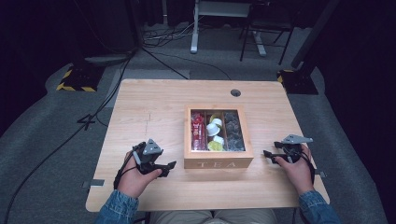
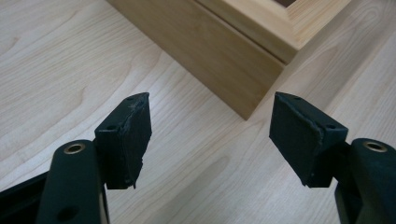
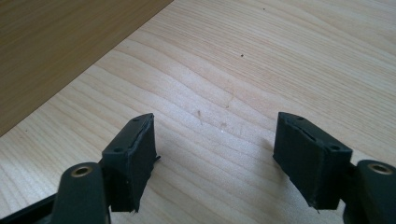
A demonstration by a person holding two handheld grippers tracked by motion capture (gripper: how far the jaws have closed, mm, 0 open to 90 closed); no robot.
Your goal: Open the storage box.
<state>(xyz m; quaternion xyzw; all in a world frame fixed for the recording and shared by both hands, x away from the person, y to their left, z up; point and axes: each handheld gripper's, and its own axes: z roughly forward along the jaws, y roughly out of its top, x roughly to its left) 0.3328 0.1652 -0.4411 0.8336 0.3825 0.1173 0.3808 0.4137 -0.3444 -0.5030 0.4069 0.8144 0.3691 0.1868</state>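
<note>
A wooden tea box (image 1: 218,163) marked TEA sits at the table's middle, with a clear lid over red packets, white and yellow capsules and dark sachets. My left gripper (image 1: 169,165) hovers just left of the box's front corner, pointing at it, open with nothing between its jaws. In the left gripper view the box's corner (image 2: 243,60) lies just ahead of the left gripper (image 2: 210,135). My right gripper (image 1: 267,154) rests on the table right of the box, open and empty. In the right gripper view the box's side wall (image 3: 56,46) shows at upper left of the right gripper (image 3: 215,158).
The light wooden table (image 1: 154,107) has a round cable hole (image 1: 236,92) near its far edge. Grey carpet, cables and stand feet lie beyond it. Black cables trail from both grippers over the front edge.
</note>
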